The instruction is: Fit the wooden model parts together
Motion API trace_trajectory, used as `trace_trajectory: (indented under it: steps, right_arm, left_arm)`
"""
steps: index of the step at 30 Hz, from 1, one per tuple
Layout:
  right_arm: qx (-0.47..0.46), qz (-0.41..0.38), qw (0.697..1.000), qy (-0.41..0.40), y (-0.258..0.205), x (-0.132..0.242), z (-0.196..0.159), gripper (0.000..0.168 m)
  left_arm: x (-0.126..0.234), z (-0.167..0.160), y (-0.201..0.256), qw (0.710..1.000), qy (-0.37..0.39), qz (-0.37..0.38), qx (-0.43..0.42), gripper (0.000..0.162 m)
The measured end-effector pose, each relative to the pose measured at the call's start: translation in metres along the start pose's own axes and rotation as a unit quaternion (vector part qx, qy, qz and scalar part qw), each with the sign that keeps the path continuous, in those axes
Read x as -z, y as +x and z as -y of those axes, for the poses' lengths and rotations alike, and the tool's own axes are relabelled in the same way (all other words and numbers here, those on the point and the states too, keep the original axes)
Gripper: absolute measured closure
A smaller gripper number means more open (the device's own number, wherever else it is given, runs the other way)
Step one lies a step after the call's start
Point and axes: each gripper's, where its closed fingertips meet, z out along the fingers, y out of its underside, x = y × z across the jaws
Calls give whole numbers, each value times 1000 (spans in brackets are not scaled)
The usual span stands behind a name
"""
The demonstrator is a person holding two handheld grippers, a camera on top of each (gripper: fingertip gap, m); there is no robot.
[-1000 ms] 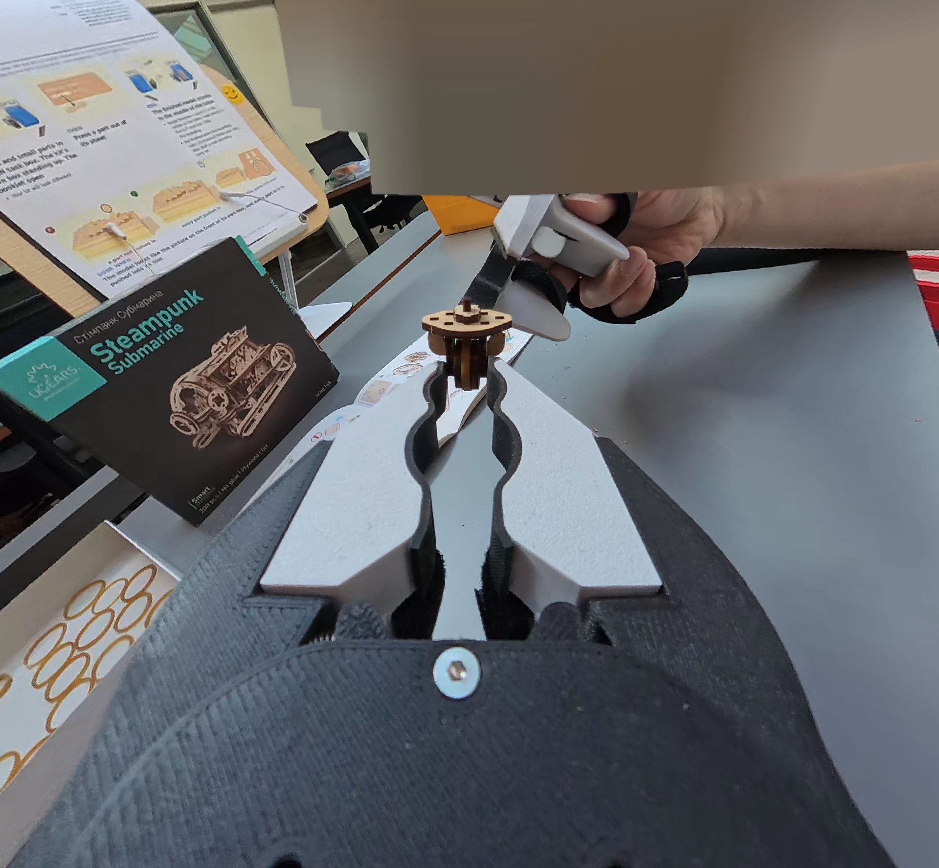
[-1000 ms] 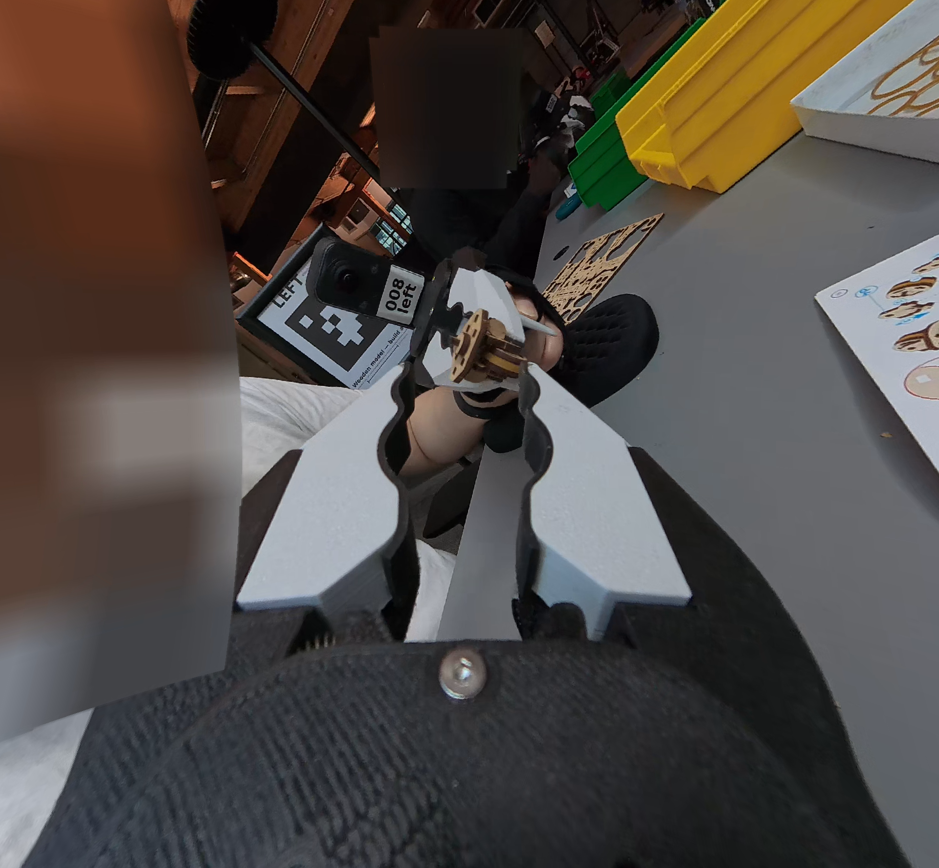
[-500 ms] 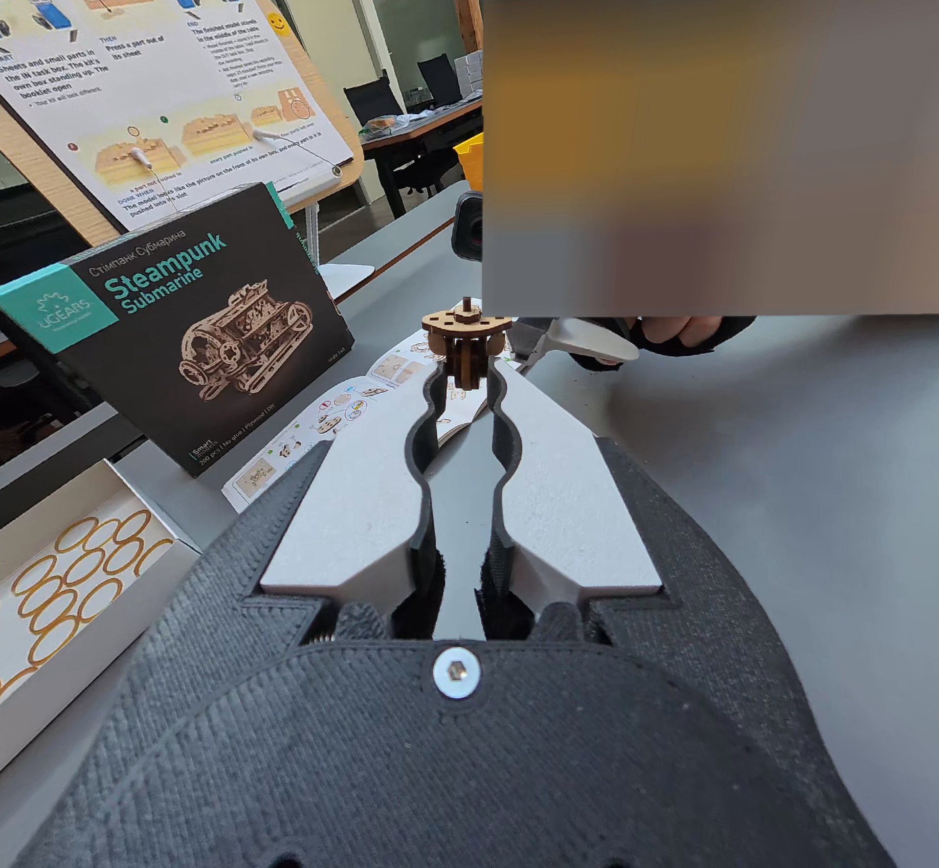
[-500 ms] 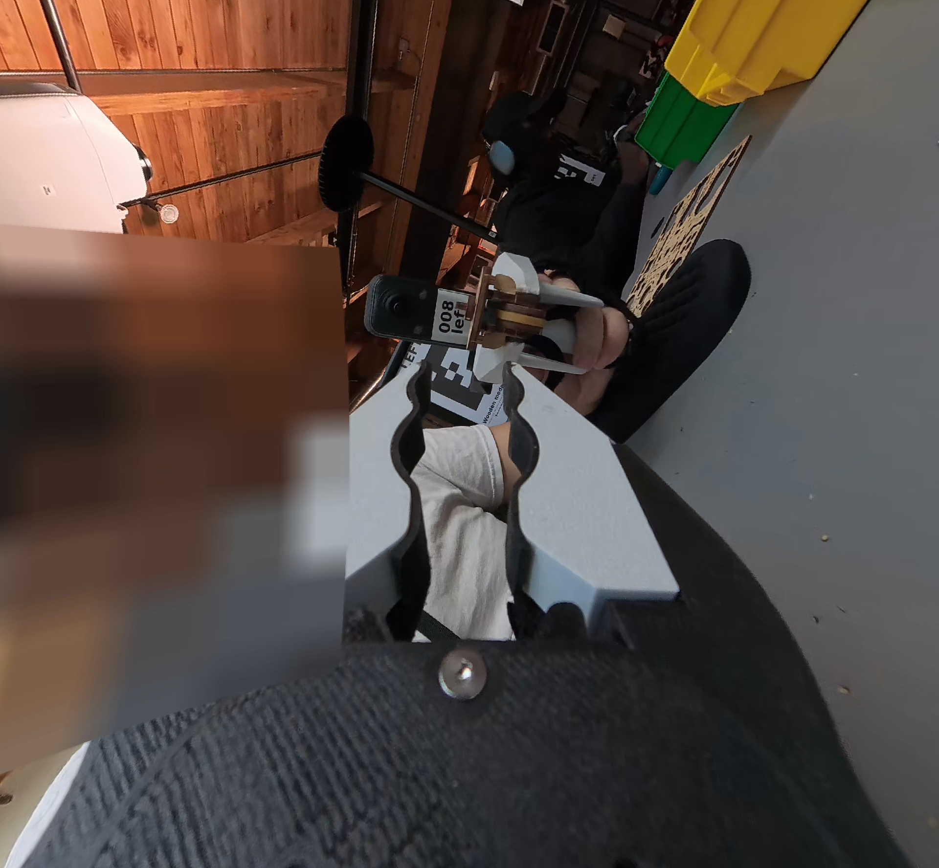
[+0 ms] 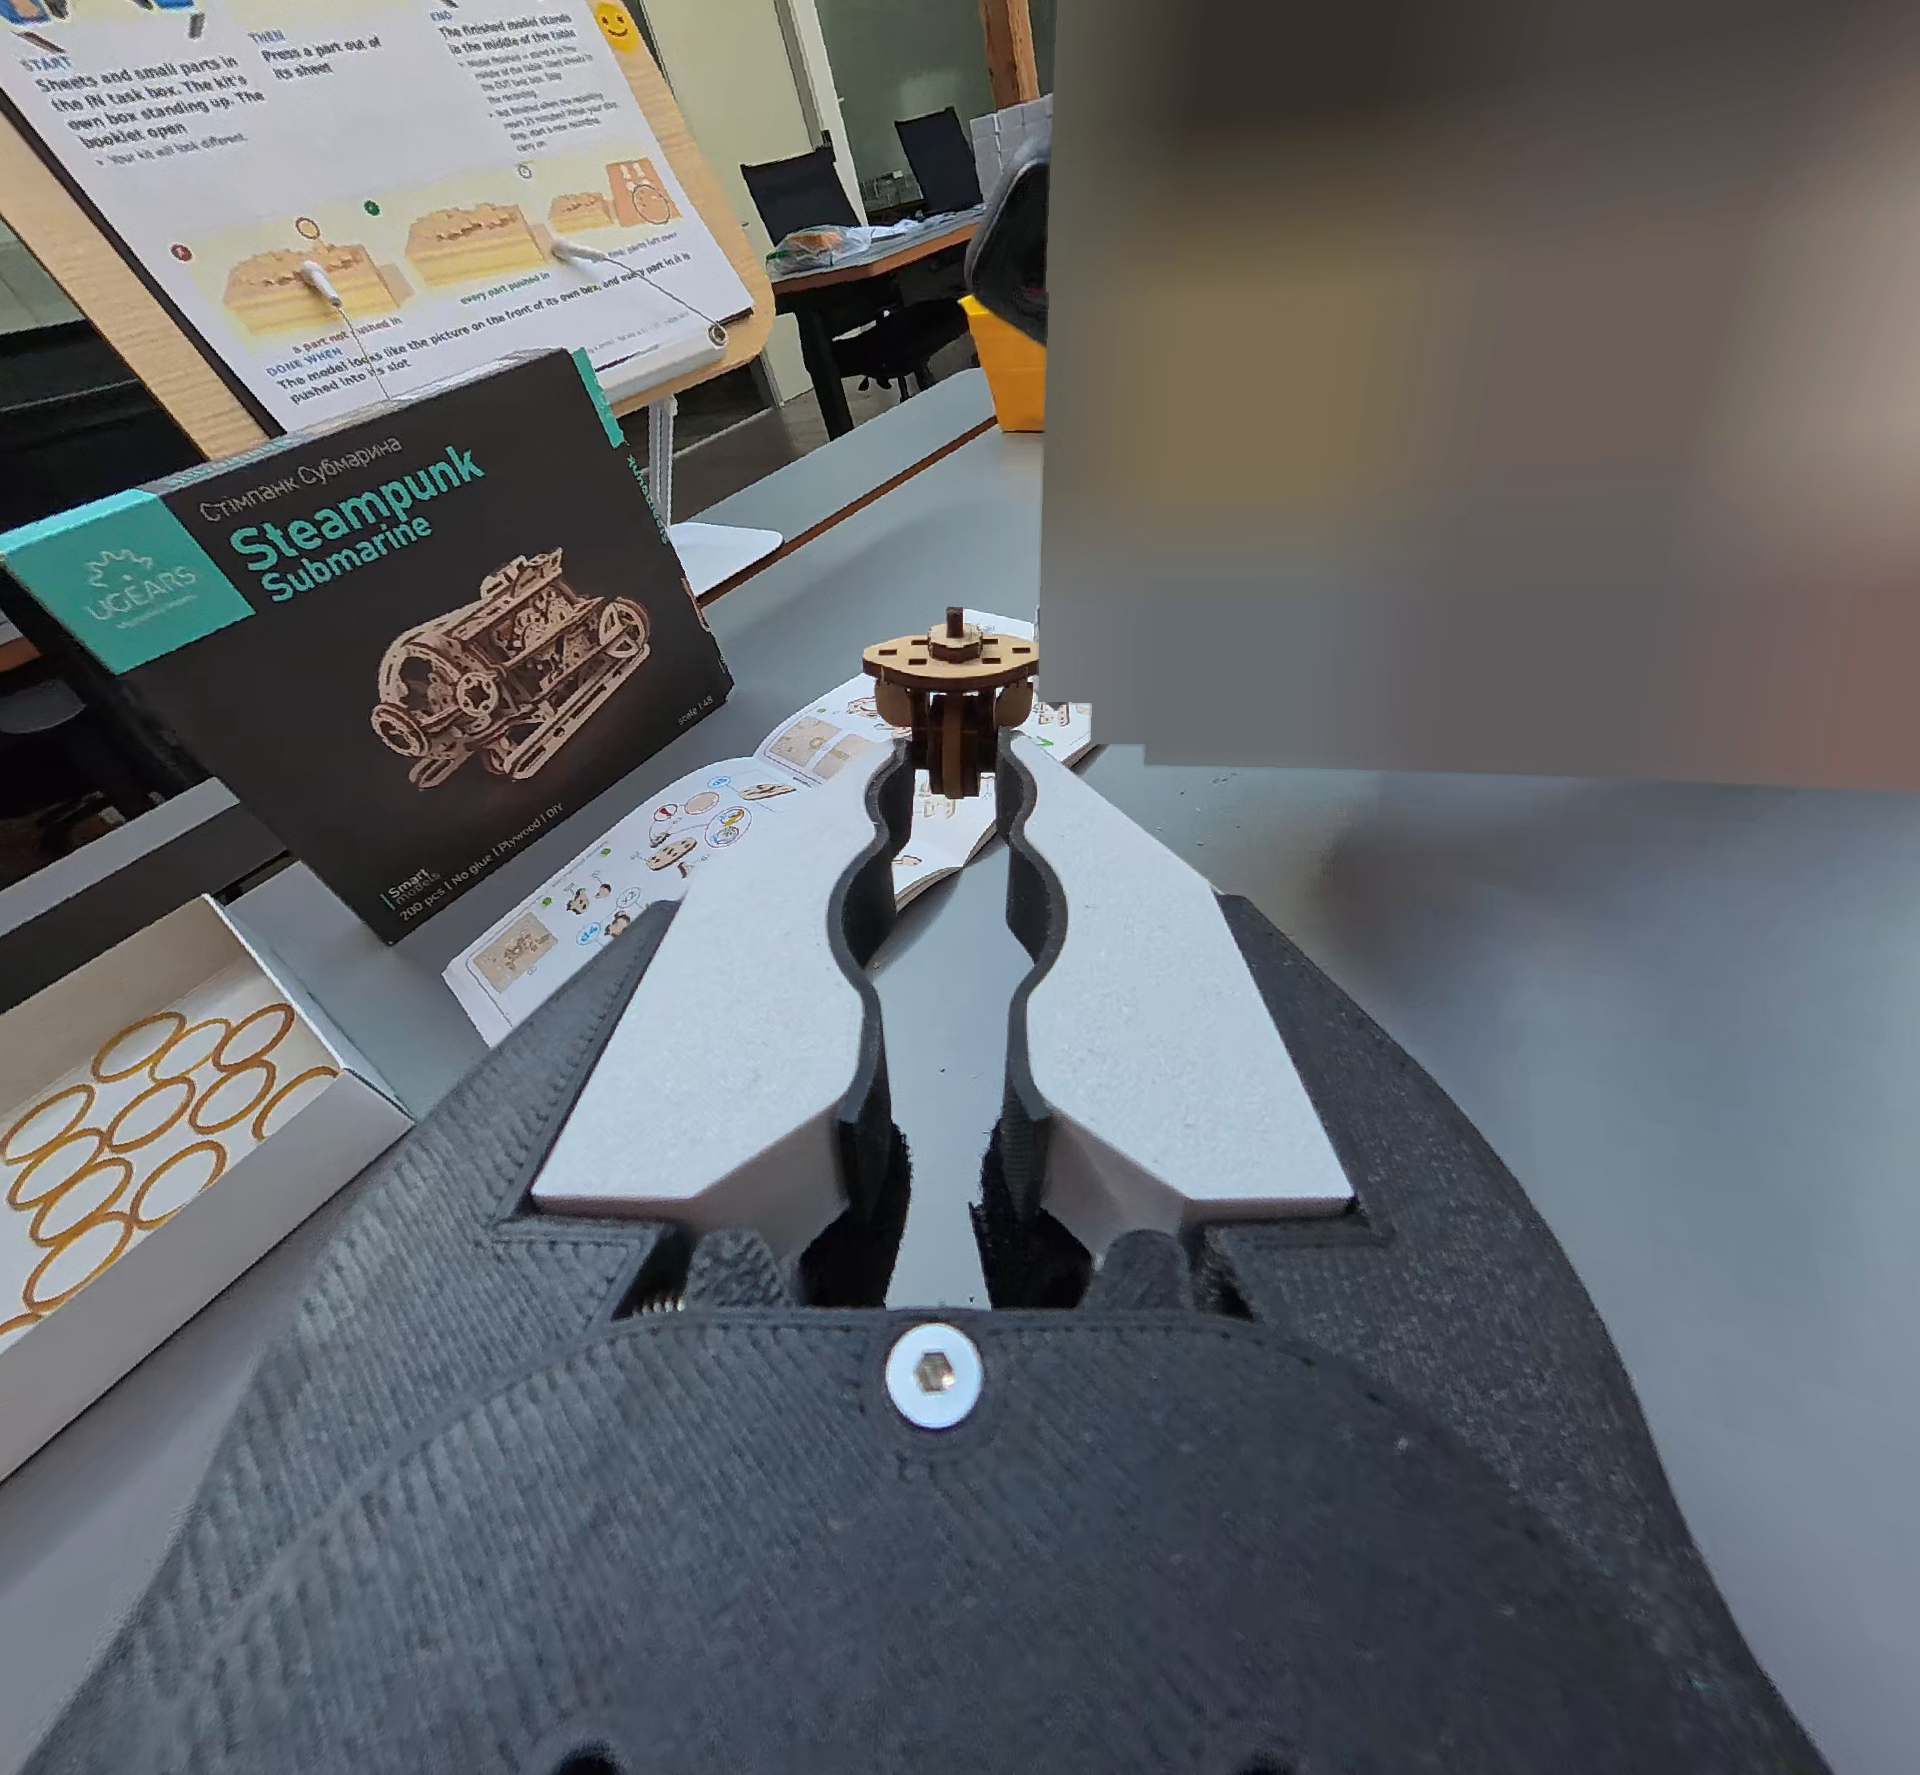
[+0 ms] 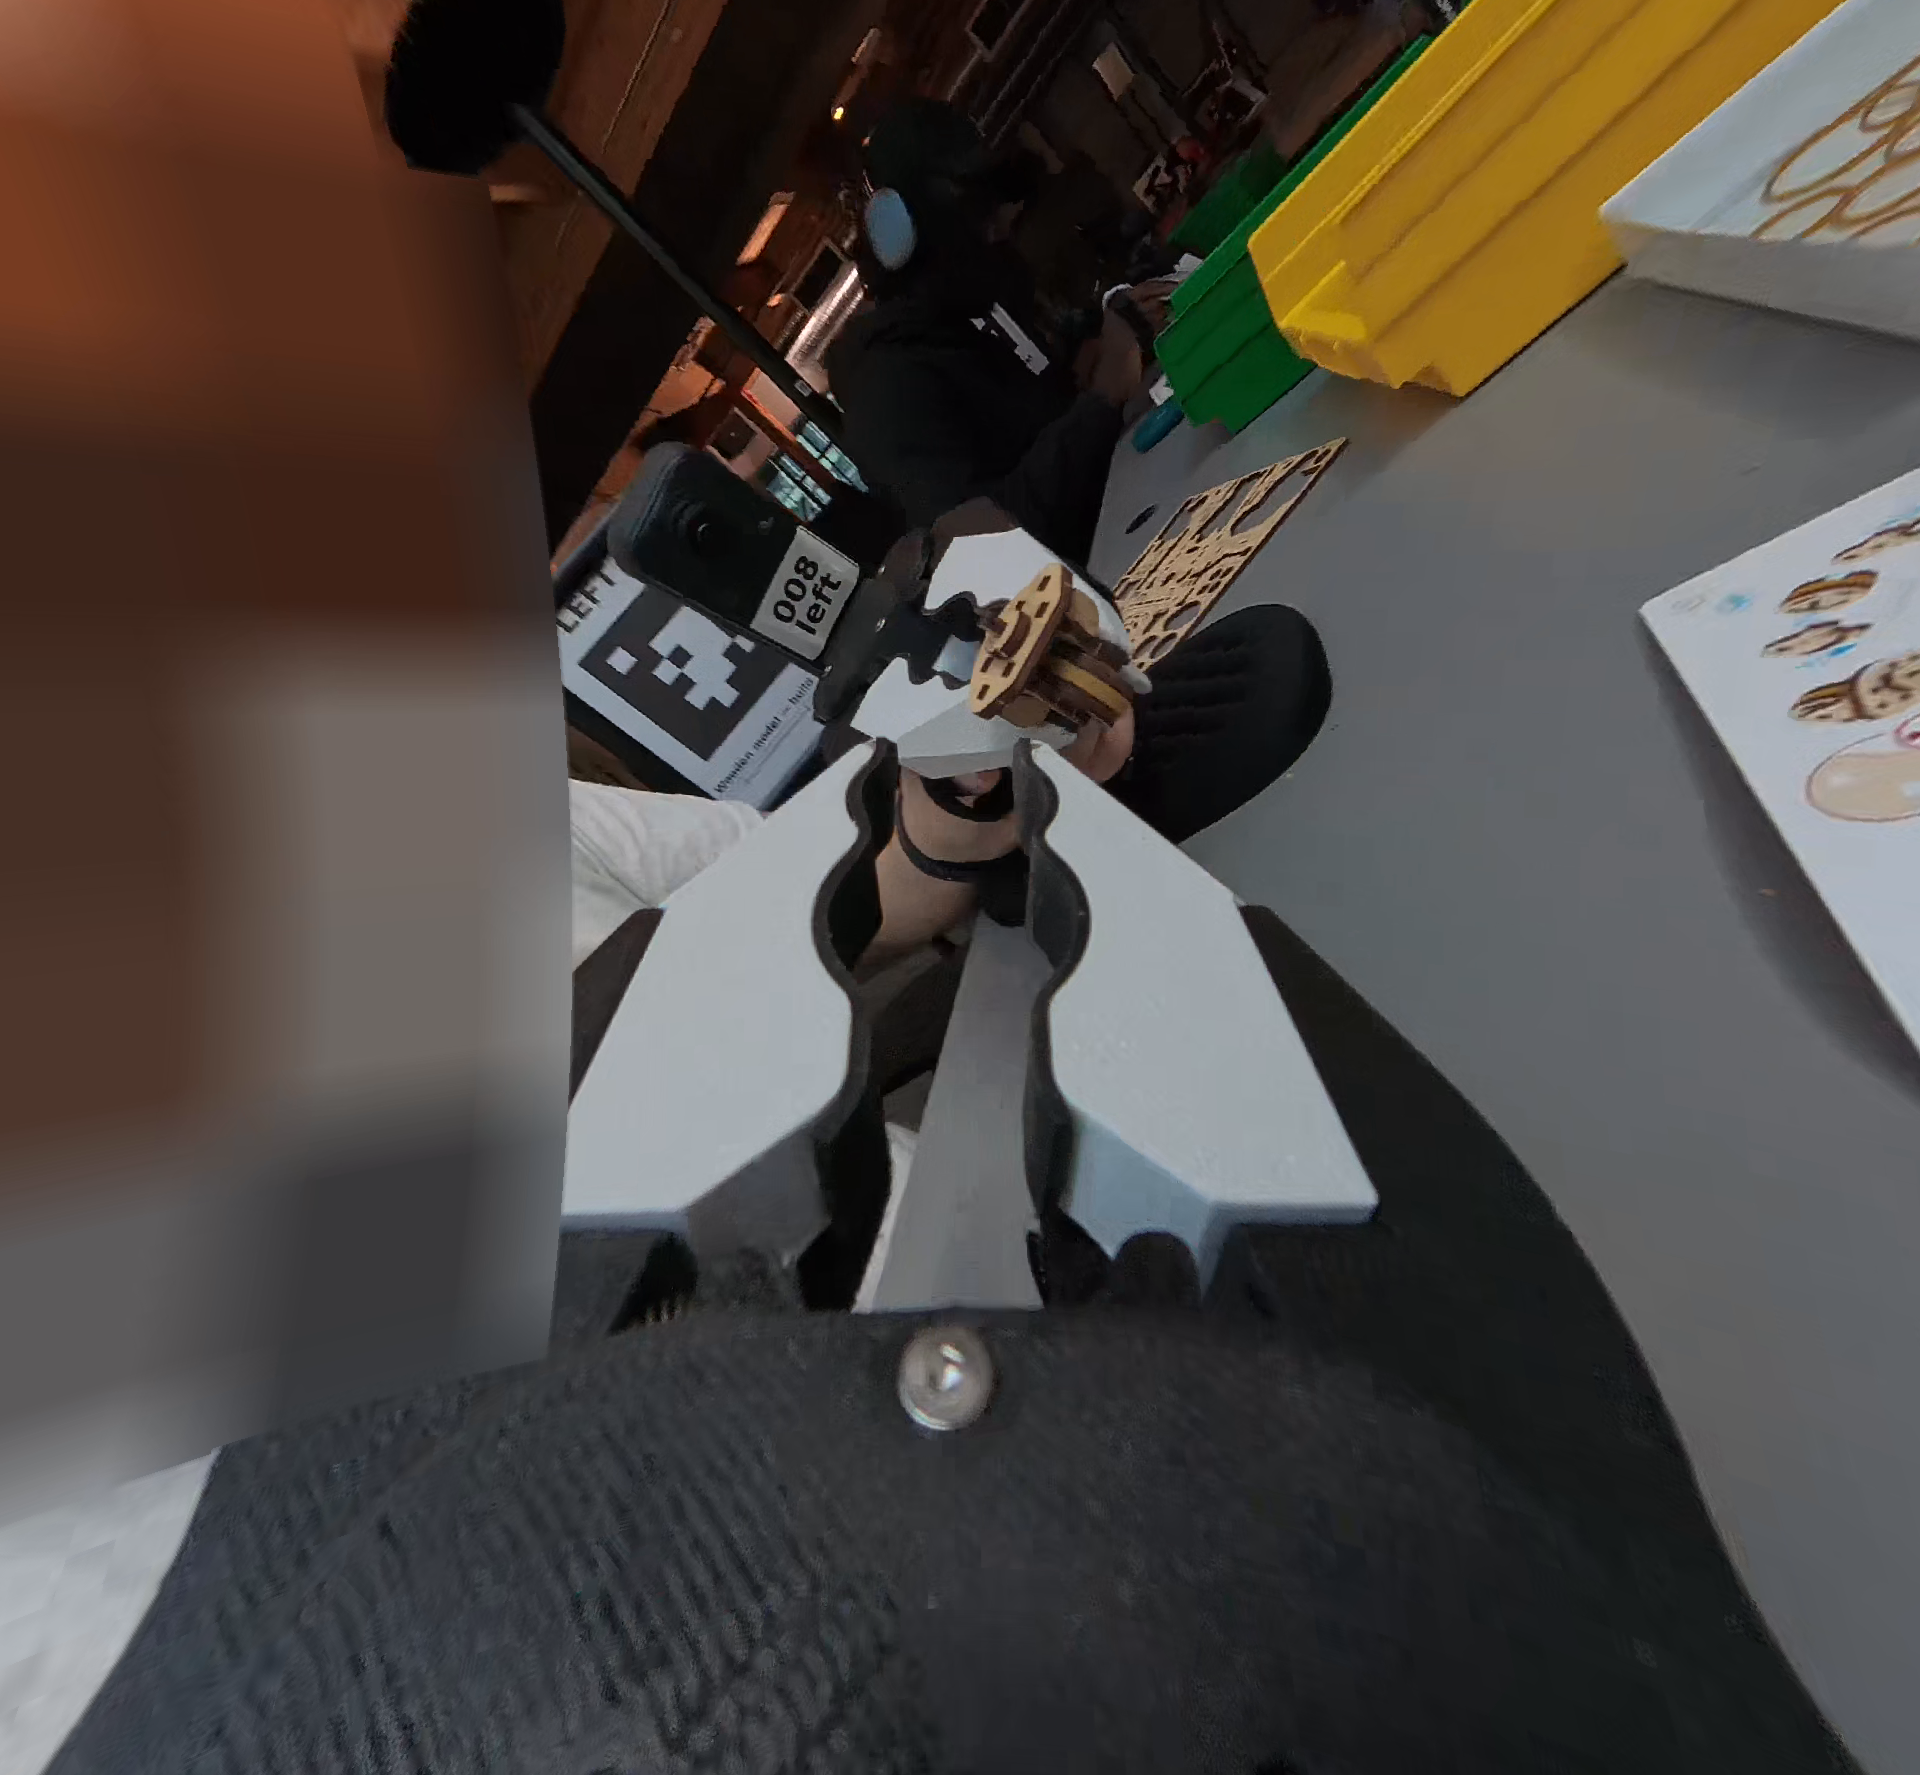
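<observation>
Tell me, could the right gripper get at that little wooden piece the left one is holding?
Probably yes. The right gripper is open, empty and aimed at the wooden piece, which sticks out beyond the left gripper with nothing between them.

Printed lettering is carried by a dark kit box [image 5: 374, 645] at left centre, an instruction board [image 5: 343, 115] at upper left and an open booklet [image 5: 665, 852] at centre. In the right wrist view, a white sticker [image 6: 805, 595] and a square-patterned marker card [image 6: 686, 686] at centre also bear writing.
</observation>
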Motion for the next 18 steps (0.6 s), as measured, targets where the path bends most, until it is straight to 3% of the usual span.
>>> trace_trajectory:
  steps: [1, 4, 7, 11, 18]
  right_arm:
    - [59, -31, 998, -3, 1, 0, 2, 146]
    - [208, -125, 970, 7, 4, 2, 11, 152]
    - [286, -189, 939, 8, 7, 3, 16, 155]
    - [295, -238, 925, 21, 18, 6, 19, 155]
    - [309, -254, 915, 46, 15, 10, 26, 161]
  left_arm:
    - [0, 0, 0, 1000, 1, 1, 9, 149]
    - [-1, 0, -7, 999, -6, 27, 21, 149]
    - [-2, 2, -13, 998, -4, 45, 54, 149]
    - [-8, 4, -14, 995, 1, 61, 82, 149]
    - [-20, 8, -11, 992, 10, 87, 93, 149]
